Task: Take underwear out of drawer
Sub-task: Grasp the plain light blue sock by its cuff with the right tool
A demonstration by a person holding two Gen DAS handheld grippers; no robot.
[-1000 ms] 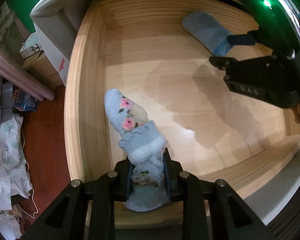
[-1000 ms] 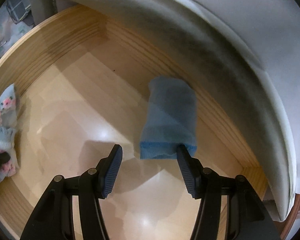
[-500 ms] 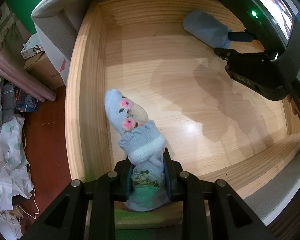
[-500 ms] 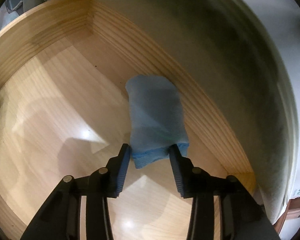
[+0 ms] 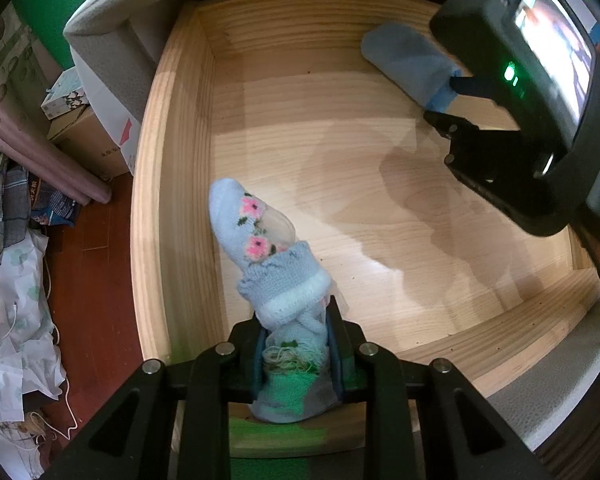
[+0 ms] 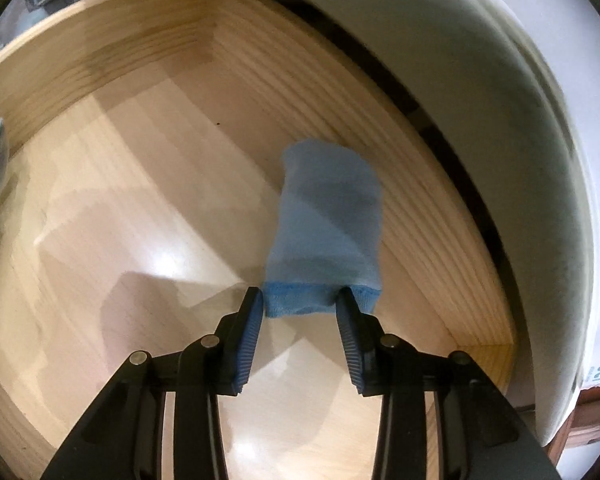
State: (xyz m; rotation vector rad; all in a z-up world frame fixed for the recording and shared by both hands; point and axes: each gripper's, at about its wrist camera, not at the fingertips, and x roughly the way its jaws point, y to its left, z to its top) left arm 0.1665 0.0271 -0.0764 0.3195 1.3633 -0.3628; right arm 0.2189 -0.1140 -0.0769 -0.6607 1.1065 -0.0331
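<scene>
Squeezing the flowery sock (image 5: pixel 266 264) in the left tongs (image 5: pixel 298 344) by the drawer (image 5: pixel 168 184) side, ready for lifting out. Closing the right tongs (image 6: pixel 300 312) on the blue sock's (image 6: pixel 328 216) edge, at the drawer's back wall.

In the drawer (image 5: pixel 172 216), the knitted sock (image 5: pixel 268 264) lies against the left wall near the front, in the left gripper (image 5: pixel 298 354). The plain sock (image 6: pixel 326 220) lies well apart along the back wall toward the right corner, its near end between the right gripper (image 6: pixel 300 300) fingers.
</scene>
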